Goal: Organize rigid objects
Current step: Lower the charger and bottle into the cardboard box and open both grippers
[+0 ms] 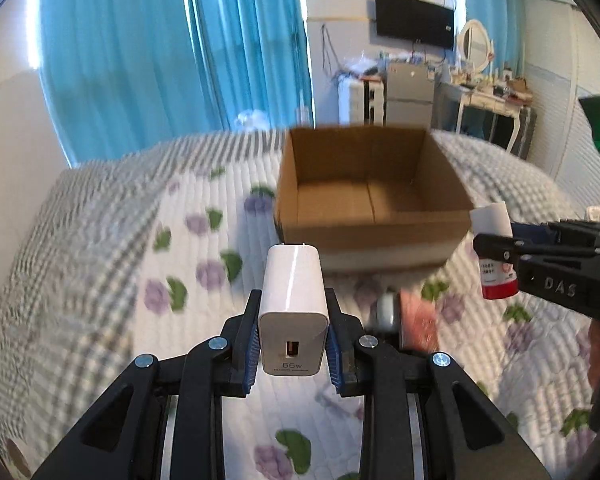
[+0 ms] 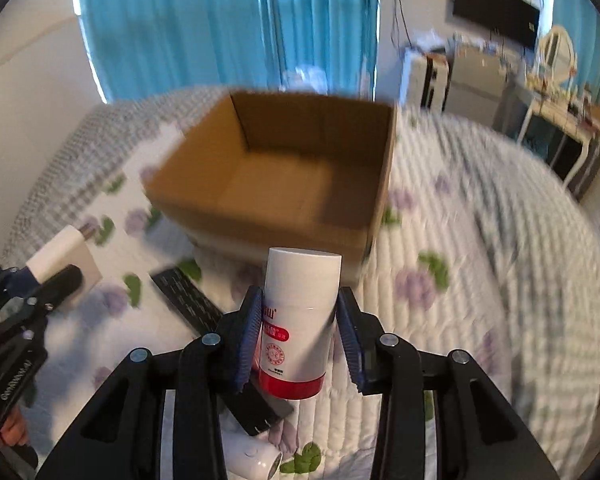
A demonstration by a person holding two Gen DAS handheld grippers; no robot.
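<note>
My left gripper (image 1: pixel 292 336) is shut on a white 66W charger (image 1: pixel 292 304) and holds it above the bed, short of the open cardboard box (image 1: pixel 380 232). My right gripper (image 2: pixel 300 332) is shut on a white bottle with a red band (image 2: pixel 300 320), also in the air just before the box (image 2: pixel 260 216). The box looks empty inside. In the left wrist view the right gripper (image 1: pixel 496 252) with the bottle (image 1: pixel 496 256) is at the right. In the right wrist view the left gripper (image 2: pixel 60 276) with the charger (image 2: pixel 56 256) is at the left.
The box stands on a bed with a floral quilt (image 1: pixel 188 240). A black remote (image 2: pixel 196 308) and a white rounded object (image 2: pixel 256 456) lie on the quilt below my right gripper. Blue curtains (image 1: pixel 172 48) hang behind; a fridge and dresser (image 1: pixel 484 100) stand at the back right.
</note>
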